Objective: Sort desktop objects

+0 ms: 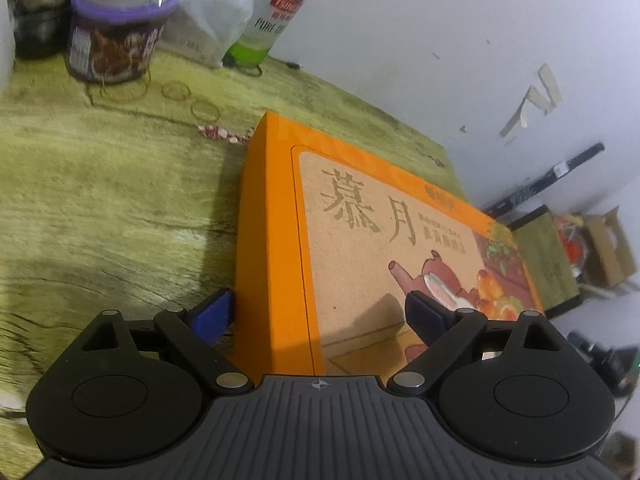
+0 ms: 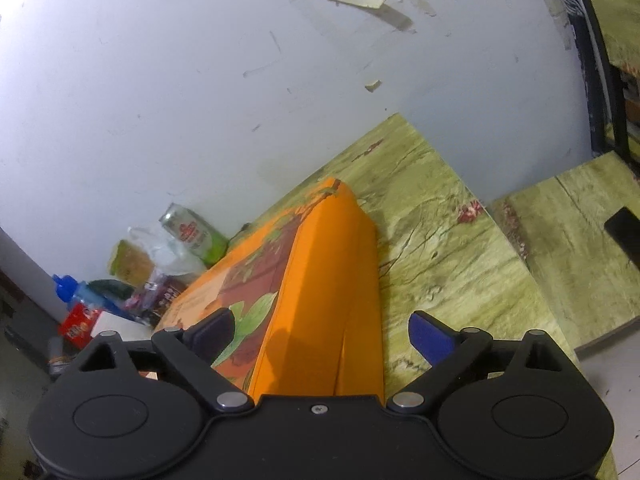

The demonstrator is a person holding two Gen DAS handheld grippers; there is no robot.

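White wall, scuffed and patched with strips of tape, backs a table covered in a yellow-green wood-grain sheet. On it lies a flat orange box, closed, so what it holds cannot be seen; its far end reaches toward the table's back edge and its right side lies along the table's right edge. The lid carries a tan panel with two large Chinese characters, smaller writing too blurred to read, and a drawing of a teapot and fruit. At the back left corner stands a brown tub with a purple rim and clear lid, its contents hidden. Just beside it slumps a crumpled clear plastic bag, and behind the bag rises a green and white can printed "PURE". Several rubber bands lie loose in front of the tub, well apart from the box. The right wrist view shows the same corner crowded with a blue-capped bottle and a red packet. The left gripper is spread wide across the box's near left edge, one blue pad by the side wall, the other over the lid, neither plainly pressing. The right gripper likewise stands wide astride the box's right edge, its right pad clear of the side.
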